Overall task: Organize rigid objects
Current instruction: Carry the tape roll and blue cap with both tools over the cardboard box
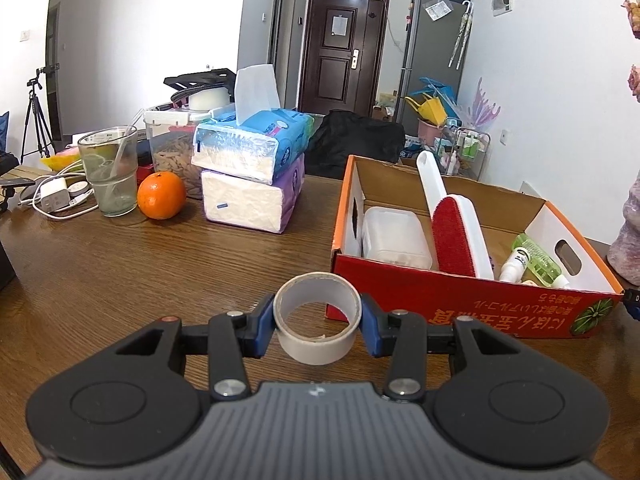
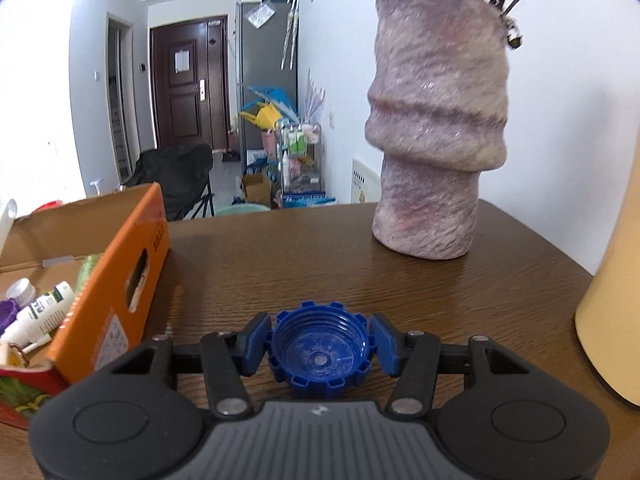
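While the cardboard box [image 1: 460, 292] already holds a lint brush [image 1: 456, 236], plastic container [image 1: 396, 238] & small bottles [image 1: 516, 260], two items are left outside: left gripper [image 1: 318, 320] pinches the tape roll [image 1: 318, 316] just beside the box, right gripper [image 2: 320, 346] clamps the blue cap [image 2: 320, 354] near the table [image 2: 360, 272]. Approx. midway, I'd judge.

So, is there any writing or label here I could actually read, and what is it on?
Nothing reads clearly.
On the red cardboard box: yellow East Asian characters, upside down, not legible.
On the tissue pack: print blurred.
On the white bottle: green label, too small.
On the paper on the door: too small.
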Available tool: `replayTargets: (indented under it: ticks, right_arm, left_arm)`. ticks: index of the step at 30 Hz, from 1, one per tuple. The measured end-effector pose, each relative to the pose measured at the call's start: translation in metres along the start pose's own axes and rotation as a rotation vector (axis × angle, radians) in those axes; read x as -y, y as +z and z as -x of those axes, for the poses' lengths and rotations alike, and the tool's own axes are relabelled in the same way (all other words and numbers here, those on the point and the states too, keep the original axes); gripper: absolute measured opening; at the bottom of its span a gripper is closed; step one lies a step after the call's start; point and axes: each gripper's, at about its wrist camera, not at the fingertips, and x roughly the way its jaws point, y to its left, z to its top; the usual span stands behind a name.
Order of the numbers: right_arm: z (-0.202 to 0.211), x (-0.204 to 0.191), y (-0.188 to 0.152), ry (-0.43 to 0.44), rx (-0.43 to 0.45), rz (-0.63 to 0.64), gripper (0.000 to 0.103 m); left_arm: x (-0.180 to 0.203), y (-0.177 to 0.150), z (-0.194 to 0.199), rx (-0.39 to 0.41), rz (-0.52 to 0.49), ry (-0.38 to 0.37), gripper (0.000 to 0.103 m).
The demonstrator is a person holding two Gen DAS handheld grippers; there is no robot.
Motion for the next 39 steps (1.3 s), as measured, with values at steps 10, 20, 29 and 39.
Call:
replayTargets:
  ticks: [10, 20, 29, 39]
  right_arm:
    - [0.047, 0.006, -0.016, 0.0, 0.074, -0.043, 0.054]
    - [0.094, 0.004, -0.036, 0.012, 0.119, -0.057, 0.054]
    - [0.138, -0.012, -0.054, 0.067, 0.151, -0.021, 0.054]
    - [0.194, -0.051, -0.069, 0.19, 0.19, 0.027, 0.054]
  left_arm:
    - [0.01, -0.003, 0.011, 0.018, -0.023, -0.032, 0.044]
    - [0.021, -0.007, 0.029, 0.047, -0.045, -0.067, 0.044]
    - [0.029, -0.013, 0.048, 0.065, -0.073, -0.1, 0.044]
    - [0.036, -0.019, 0.07, 0.072, -0.091, -0.14, 0.044]
